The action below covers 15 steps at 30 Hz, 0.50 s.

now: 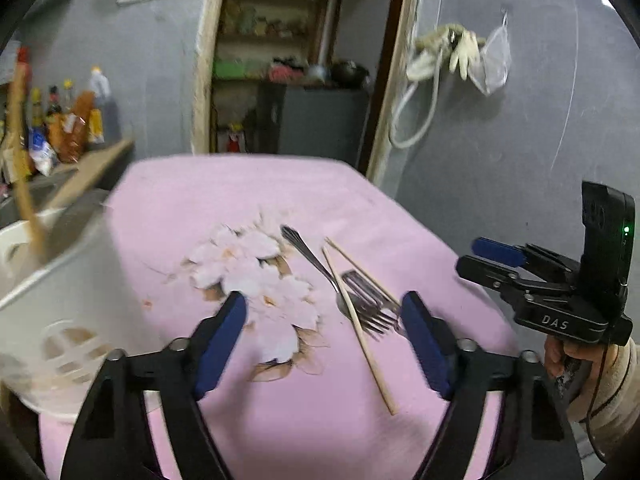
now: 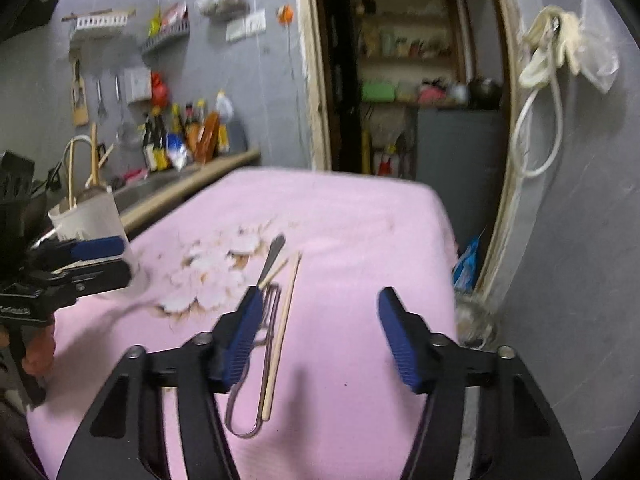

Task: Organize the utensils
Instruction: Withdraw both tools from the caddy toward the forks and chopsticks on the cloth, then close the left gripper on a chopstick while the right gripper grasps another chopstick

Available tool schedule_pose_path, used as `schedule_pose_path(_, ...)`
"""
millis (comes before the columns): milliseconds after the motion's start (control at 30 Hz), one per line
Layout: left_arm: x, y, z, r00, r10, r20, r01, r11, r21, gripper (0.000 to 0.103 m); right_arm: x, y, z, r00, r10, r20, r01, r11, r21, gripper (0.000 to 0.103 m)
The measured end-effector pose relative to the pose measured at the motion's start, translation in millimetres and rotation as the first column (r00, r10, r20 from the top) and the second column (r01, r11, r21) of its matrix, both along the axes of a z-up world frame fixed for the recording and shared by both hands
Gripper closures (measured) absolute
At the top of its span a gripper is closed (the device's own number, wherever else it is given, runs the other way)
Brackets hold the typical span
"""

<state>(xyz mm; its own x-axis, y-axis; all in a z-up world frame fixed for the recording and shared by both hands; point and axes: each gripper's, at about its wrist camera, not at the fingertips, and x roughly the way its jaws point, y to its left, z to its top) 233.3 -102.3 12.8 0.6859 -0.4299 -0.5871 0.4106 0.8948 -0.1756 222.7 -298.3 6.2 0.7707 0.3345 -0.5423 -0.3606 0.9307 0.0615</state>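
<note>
Left fingers (image 1: 322, 312): wide open. They hold nothing and hang over the pink cloth (image 1: 248, 200) on the counter.
Right fingers (image 2: 318, 308): wide open too. They hold nothing. One blue finger (image 2: 240, 340) sits in front of the forks, so I cannot tell if it touches them.
Utensils: they lie in a loose pile on the cloth, just right of the flower print (image 1: 256, 280). There is a spoon (image 1: 310, 258), some forks (image 1: 370, 300) and two chopsticks (image 1: 360, 330).
Pile: the long chopstick lies across the spoon and the forks. The other chopstick lies beside it, on the far side of the forks.
Holder (image 1: 56, 292): a white tub left of the flower print, well apart from the pile. Wooden sticks (image 1: 24, 184) stand up in it.
Only the left view shows: the fork tines, and the right gripper (image 1: 492, 258) off to the right of the pile, with a hand (image 1: 560, 354) under it.
Only the right view shows: the left gripper (image 2: 100, 256) beside the holder (image 2: 90, 214), bottles (image 2: 188, 132) on a back shelf behind the holder, and tools hanging on the wall (image 2: 100, 98).
Both views: blurry in places, so small things are hard to make out.
</note>
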Motion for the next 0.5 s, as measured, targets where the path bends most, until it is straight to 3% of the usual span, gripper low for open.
schedule_pose_path(233, 43.3, -16.3, -26.9, 0.983, -0.054, -0.178, 0.054, 0.999, -0.003, 0.072, 32.2, 3.8, -15.8, 0.99, 0.072, -0.12, -0.075, 0.997, -0.016, 0.075)
schedule_pose_path(500, 74.4, -21.2, -43.1, 0.951, -0.076, -0.3, 0.061, 0.996, -0.059, 0.078, 75.5, 3.1, -23.6, 0.971, 0.104, -0.217, -0.101, 0.995, 0.024, 0.083)
